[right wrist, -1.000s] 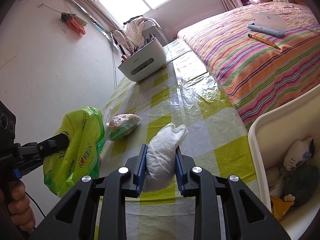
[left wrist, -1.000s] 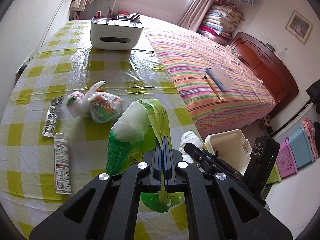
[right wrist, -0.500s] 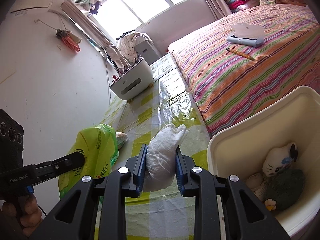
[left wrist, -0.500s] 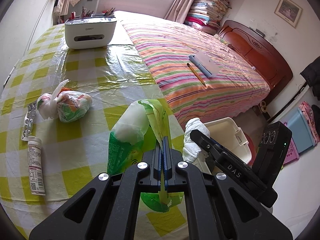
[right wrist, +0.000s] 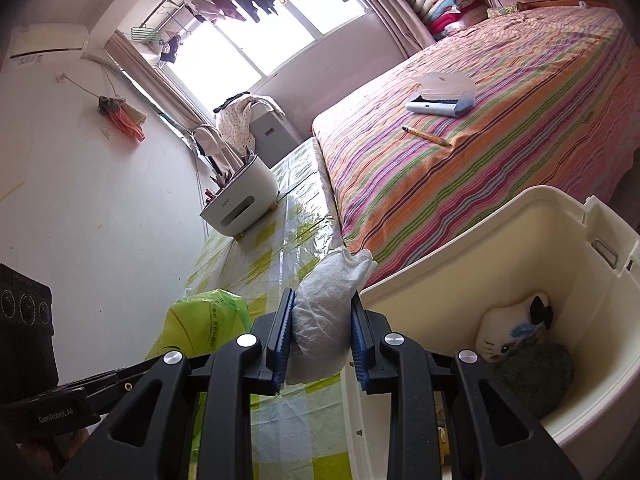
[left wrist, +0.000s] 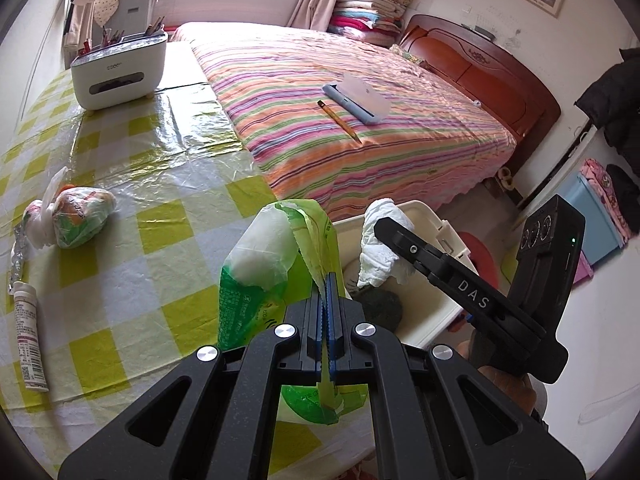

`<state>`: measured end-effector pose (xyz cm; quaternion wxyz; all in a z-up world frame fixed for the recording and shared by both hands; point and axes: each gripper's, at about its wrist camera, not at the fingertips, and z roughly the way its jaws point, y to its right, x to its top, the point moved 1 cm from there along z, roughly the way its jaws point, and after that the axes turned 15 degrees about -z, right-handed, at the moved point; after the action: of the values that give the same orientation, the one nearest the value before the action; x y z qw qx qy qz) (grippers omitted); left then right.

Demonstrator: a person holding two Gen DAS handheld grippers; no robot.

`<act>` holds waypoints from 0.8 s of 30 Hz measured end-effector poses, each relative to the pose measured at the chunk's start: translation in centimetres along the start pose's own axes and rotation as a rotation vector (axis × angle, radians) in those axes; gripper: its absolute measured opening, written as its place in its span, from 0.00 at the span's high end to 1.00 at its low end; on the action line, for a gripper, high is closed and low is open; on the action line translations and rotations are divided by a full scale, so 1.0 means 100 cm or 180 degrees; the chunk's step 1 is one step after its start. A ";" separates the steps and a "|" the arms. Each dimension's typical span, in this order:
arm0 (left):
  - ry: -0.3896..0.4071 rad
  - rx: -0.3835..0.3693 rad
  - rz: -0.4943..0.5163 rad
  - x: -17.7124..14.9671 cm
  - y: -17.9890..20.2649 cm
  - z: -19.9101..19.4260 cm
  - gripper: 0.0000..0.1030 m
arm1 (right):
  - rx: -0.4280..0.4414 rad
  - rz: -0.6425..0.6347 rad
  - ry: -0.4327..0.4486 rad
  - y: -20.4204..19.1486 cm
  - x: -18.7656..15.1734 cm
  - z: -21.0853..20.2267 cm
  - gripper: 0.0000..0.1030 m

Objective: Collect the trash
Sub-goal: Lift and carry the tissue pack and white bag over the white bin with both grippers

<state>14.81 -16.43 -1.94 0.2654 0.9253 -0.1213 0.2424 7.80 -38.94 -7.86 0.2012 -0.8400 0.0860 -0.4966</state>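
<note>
My left gripper [left wrist: 327, 280] is shut on the thin edge of a green plastic bag [left wrist: 256, 280] with white filling, held over the table's edge. The same green bag [right wrist: 208, 320] shows low on the left in the right wrist view. My right gripper [right wrist: 322, 304] is shut on a crumpled white bag [right wrist: 324, 320], right beside the rim of a cream bin [right wrist: 560, 248]. In the left wrist view that white bag [left wrist: 380, 244] hangs over the bin [left wrist: 436, 308]. Inside the bin lie a white plush toy [right wrist: 516, 330] and a dark green wad [right wrist: 536, 372].
On the yellow-checked table [left wrist: 168, 232] lie a knotted bag of scraps [left wrist: 80, 216], a small white bottle [left wrist: 28, 336] and a foil blister strip [left wrist: 18, 248]. A white organizer box [left wrist: 120, 68] stands at the far end. A striped bed [left wrist: 360, 120] runs along the table's right side.
Both grippers have carried their bags to the right, from over the table to the cream bin. The bin now fills more of the right wrist view. Both grips are unchanged.
</note>
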 end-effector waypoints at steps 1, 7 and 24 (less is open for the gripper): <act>-0.0008 -0.0015 0.0014 -0.002 0.003 0.002 0.99 | -0.0014 0.0020 0.0017 0.004 0.000 -0.003 0.76; -0.0106 -0.0066 0.0071 -0.009 0.018 0.015 0.99 | -0.0078 0.0159 0.0097 0.025 0.001 -0.016 0.76; -0.0213 -0.0289 0.0226 -0.027 0.057 0.041 0.99 | -0.0260 0.0215 0.0212 0.052 0.004 -0.039 0.76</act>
<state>12.07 -23.18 -3.89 0.2941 0.9150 -0.1737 0.2149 4.87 -44.76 -8.12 0.1804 -0.8271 0.1411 -0.5132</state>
